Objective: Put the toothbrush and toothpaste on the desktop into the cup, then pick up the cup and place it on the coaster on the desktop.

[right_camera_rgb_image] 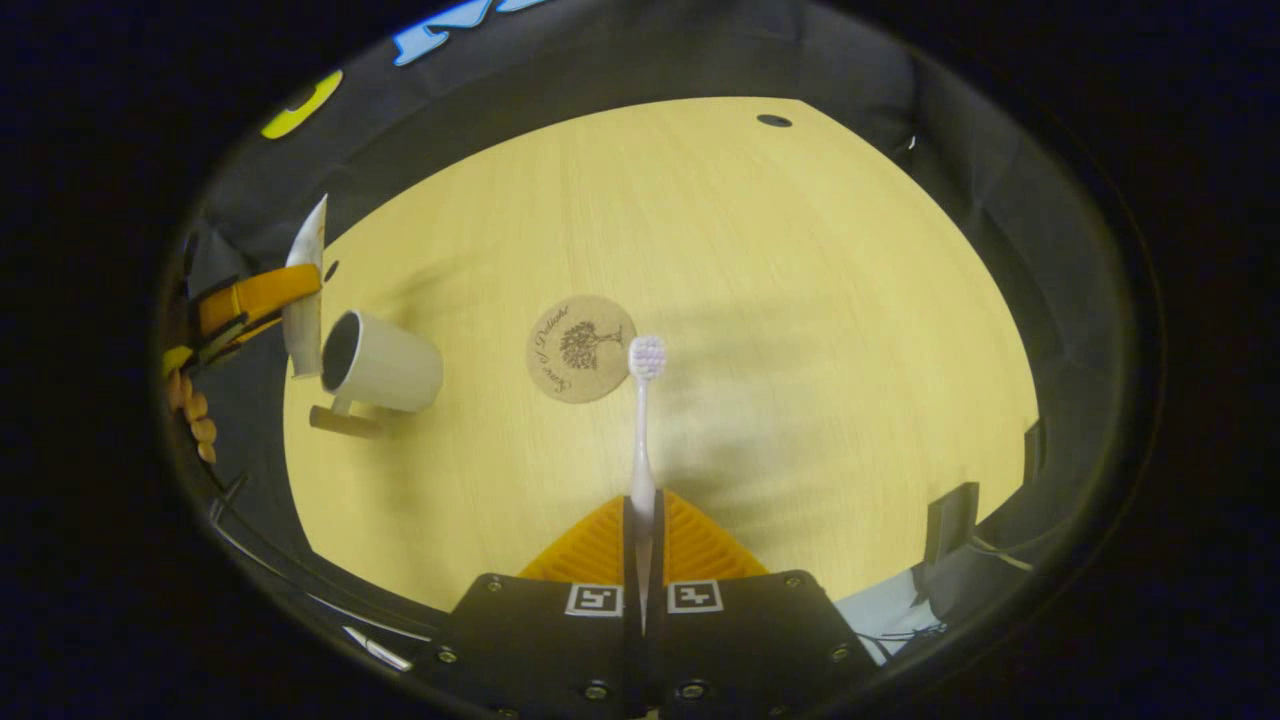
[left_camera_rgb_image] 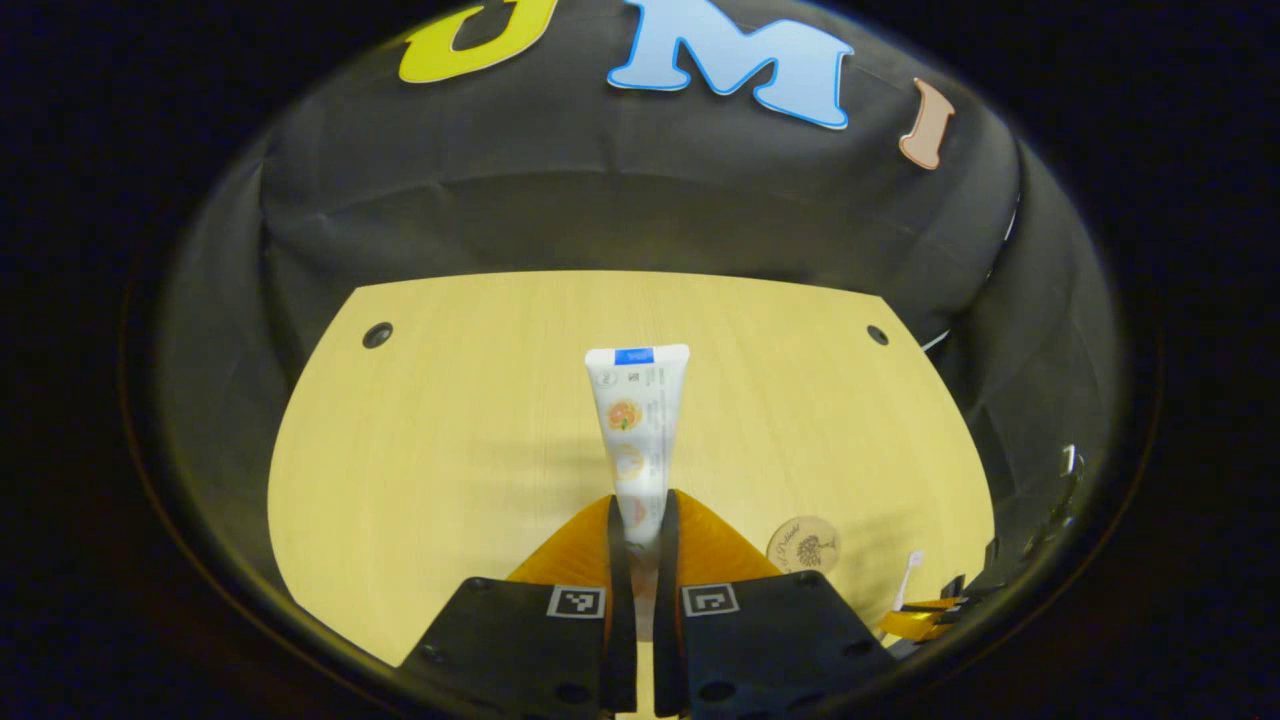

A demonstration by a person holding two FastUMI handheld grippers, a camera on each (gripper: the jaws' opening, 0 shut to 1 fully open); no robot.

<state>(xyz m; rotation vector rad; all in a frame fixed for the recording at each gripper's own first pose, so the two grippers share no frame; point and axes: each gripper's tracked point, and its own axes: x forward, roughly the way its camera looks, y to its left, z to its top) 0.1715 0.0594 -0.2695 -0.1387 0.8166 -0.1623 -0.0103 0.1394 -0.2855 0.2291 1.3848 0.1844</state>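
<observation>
Both gripper views look steeply down over the desktop (left_camera_rgb_image: 450, 420), sharing the coaster (right_camera_rgb_image: 581, 348)

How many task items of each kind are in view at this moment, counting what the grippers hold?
Toothpaste tube: 1, clamped in the left gripper
Toothbrush: 1, clamped in the right gripper
Cup: 1, on the desktop
Coaster: 1, on the desktop
Total: 4
</observation>
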